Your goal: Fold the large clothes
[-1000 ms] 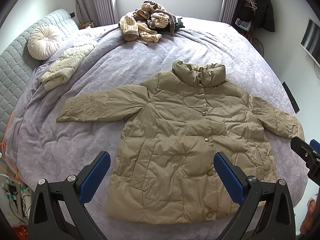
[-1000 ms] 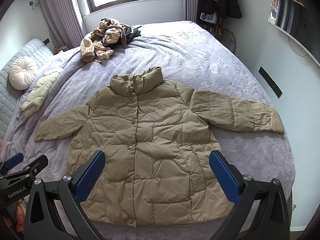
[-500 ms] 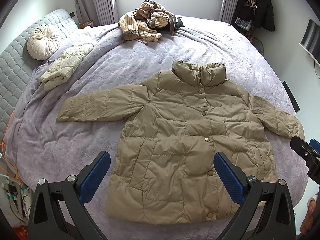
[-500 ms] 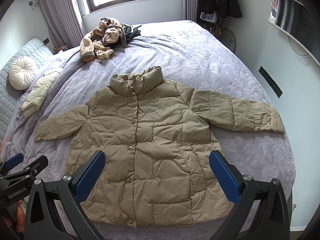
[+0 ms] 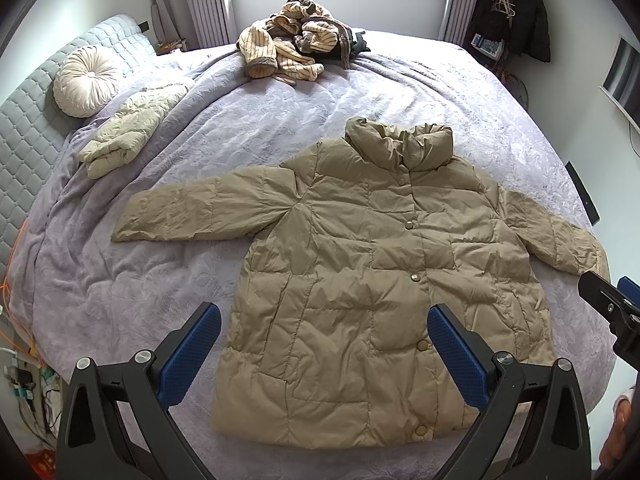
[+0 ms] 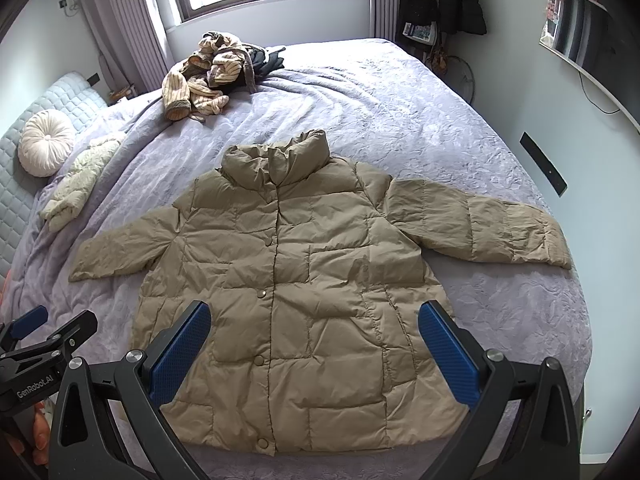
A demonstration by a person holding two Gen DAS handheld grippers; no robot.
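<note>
A large tan puffer jacket (image 5: 372, 264) lies flat, face up and buttoned, on the purple bedspread (image 5: 140, 288), with both sleeves spread out; it also shows in the right wrist view (image 6: 304, 292). My left gripper (image 5: 324, 324) is open and empty, held above the jacket's hem. My right gripper (image 6: 314, 320) is open and empty, also above the hem. The right gripper shows at the right edge of the left wrist view (image 5: 612, 308), and the left gripper at the left edge of the right wrist view (image 6: 36, 340).
A pile of striped clothes (image 5: 296, 52) lies at the far side of the bed. A folded cream jacket (image 5: 132, 128) and a round cushion (image 5: 86, 80) sit by the quilted headboard (image 5: 24, 132). A dark coat (image 5: 512, 4) hangs at the back right.
</note>
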